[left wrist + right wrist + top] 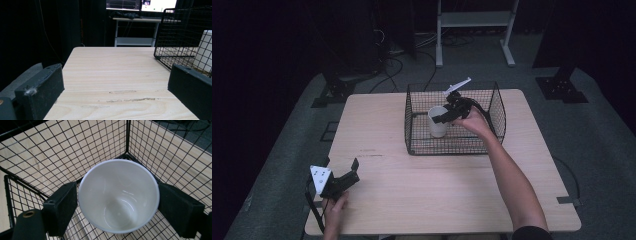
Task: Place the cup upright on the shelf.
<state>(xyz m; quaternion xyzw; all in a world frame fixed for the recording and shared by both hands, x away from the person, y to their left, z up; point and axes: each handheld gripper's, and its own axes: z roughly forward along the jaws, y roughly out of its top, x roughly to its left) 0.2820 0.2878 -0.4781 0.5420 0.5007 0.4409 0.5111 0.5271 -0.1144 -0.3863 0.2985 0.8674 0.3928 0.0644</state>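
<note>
The white cup (119, 195) stood upright inside the wire basket (497, 107), the right gripper (451, 112) bracketing its rim, fingers seemingly touching; whether gripped, I cannot tell. A weak pinch could tip it. The left gripper (343, 181) rested released on the surface (422, 190).

A white shelf frame (475, 30) and cables (398, 62) sit on the floor beyond the wooden table (412, 185).
</note>
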